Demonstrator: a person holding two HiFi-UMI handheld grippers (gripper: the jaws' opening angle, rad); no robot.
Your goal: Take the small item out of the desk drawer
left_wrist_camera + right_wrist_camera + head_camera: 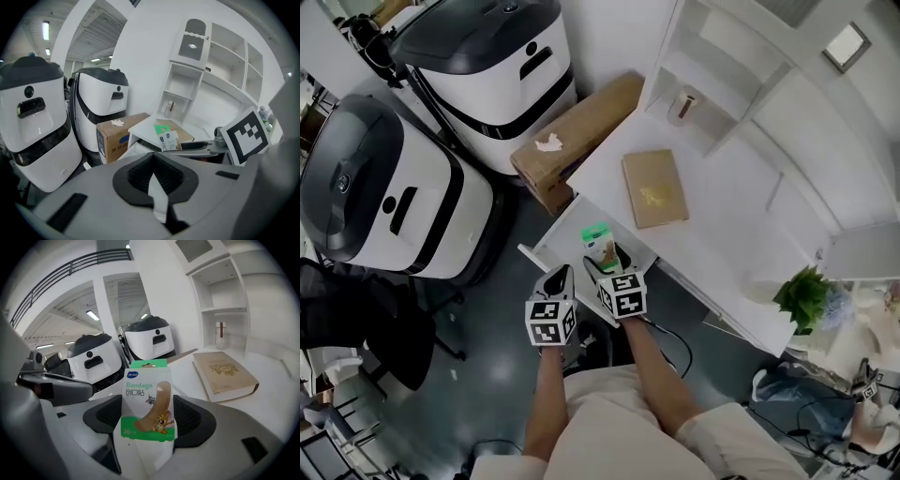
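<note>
Pack, head view: the bandage pack (600,246) stood upright in the right gripper (604,266), held over the open desk drawer (546,261).
Left gripper, head view: the left gripper (555,281) hung just beside the right one, near the drawer's front.
Surroundings, head view: a tan book (654,187) lay on the white desk (722,216). A cardboard box (572,131) and a white-and-black machine (384,187) stood beyond the drawer, apart from the pack.
Jaws, left gripper view: they were pressed together with nothing between them. The pack showed ahead, raised above the desk edge.
Grip, right gripper view: the jaws were clamped on the pack's lower half, its printed face toward the camera and its green hang-tab free above.
Handling: it looked very light, thin and flexible, so it would probably bend or slide if pinched at a corner. A flat hold across the lower middle seemed sound.
Obstacles: the drawer's walls and the desk edge were the nearest things. The left gripper was close enough to brush the pack.
</note>
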